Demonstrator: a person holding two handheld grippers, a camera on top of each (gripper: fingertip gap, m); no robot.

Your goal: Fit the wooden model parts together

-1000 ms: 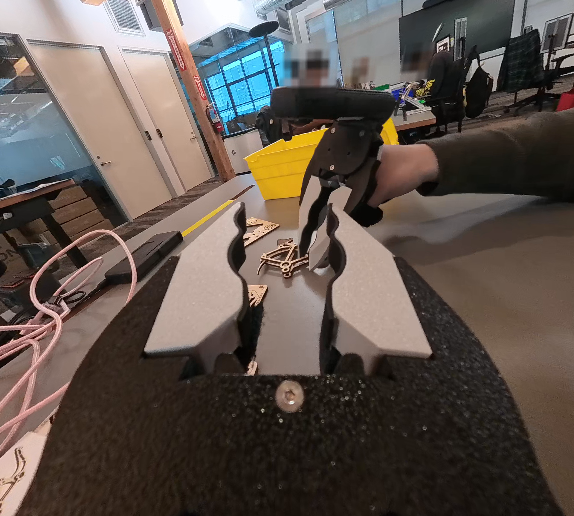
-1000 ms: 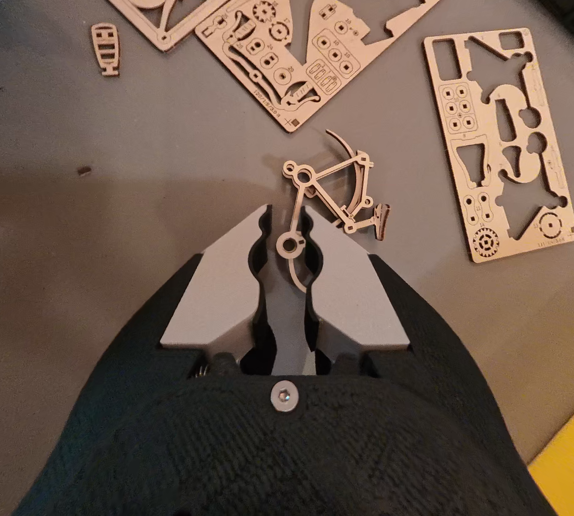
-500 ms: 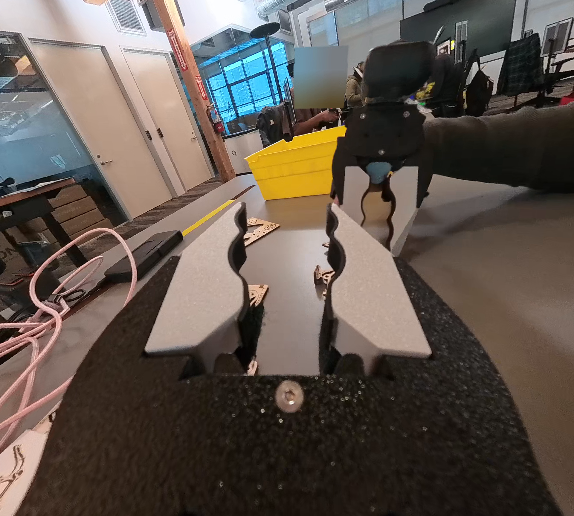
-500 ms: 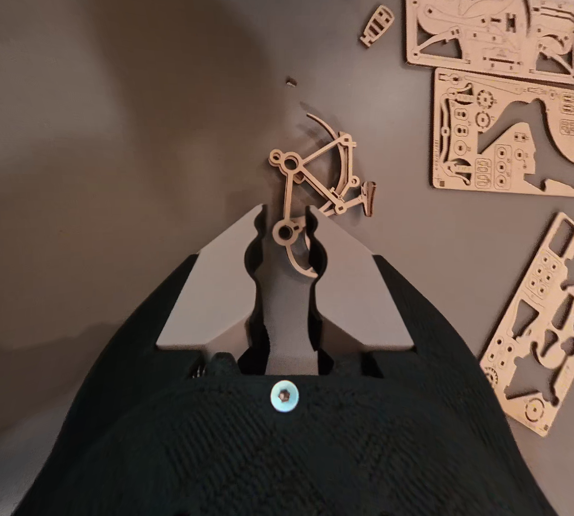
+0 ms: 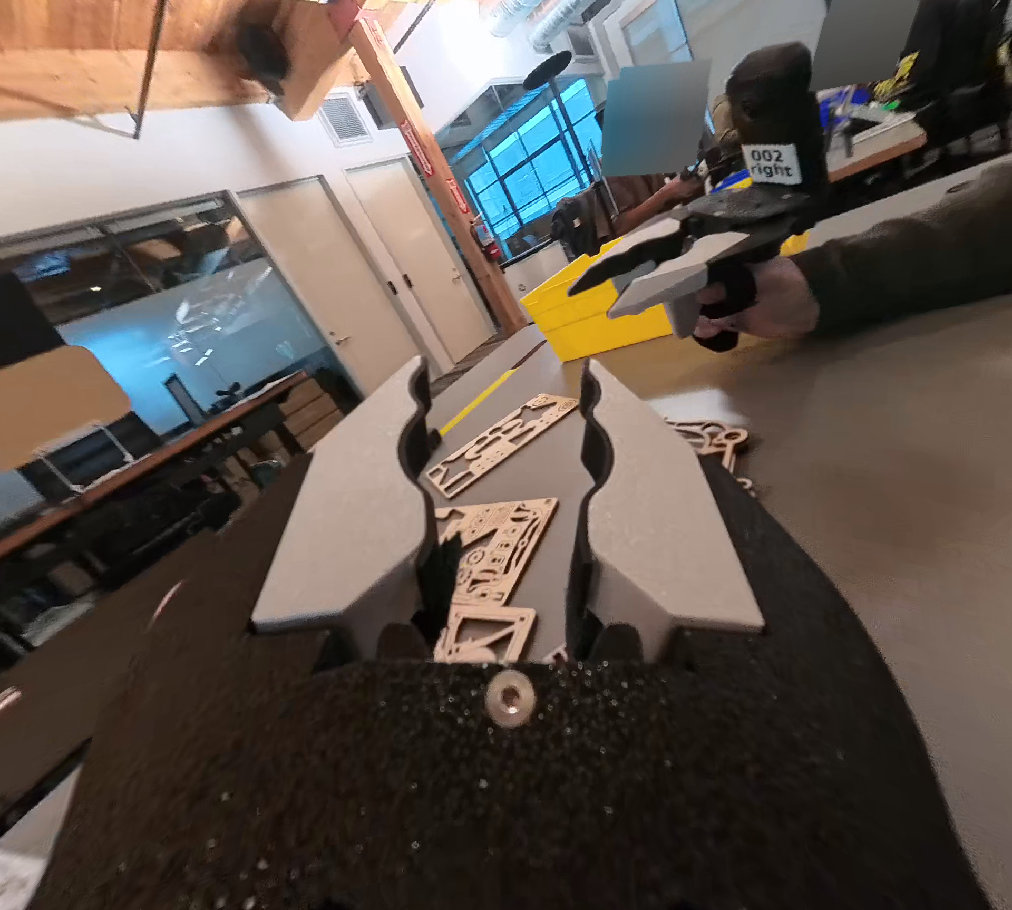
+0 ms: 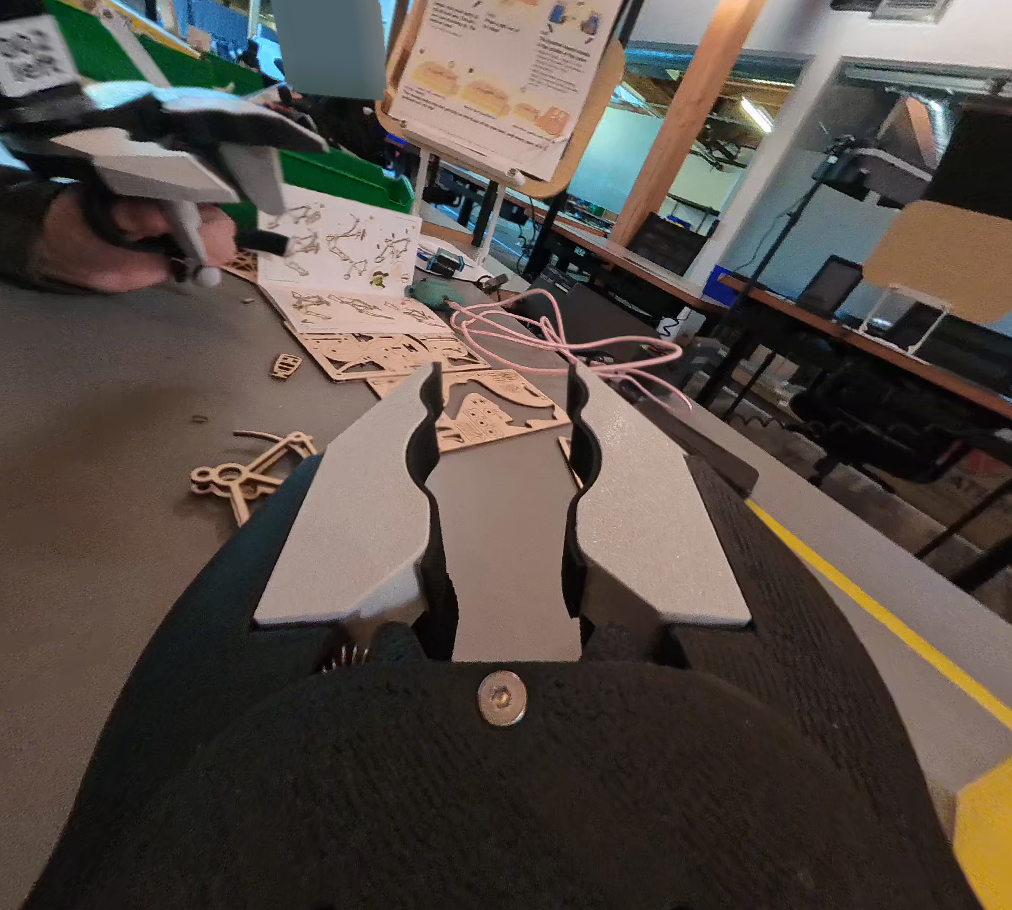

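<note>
Both my grippers, left (image 5: 501, 390) and right (image 6: 501, 393), hover with fingers wide and empty. The half-built frame (image 6: 246, 473) lies flat on the tabletop (image 6: 109, 390) beside my right fingers. It looks light, thin and brittle; I'd pinch a ringed joint, not the slender arc.

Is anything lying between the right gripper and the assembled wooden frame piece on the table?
Nothing visible does. The right gripper is open and empty; the wooden frame piece lies on bare table just left of its fingers.
</note>
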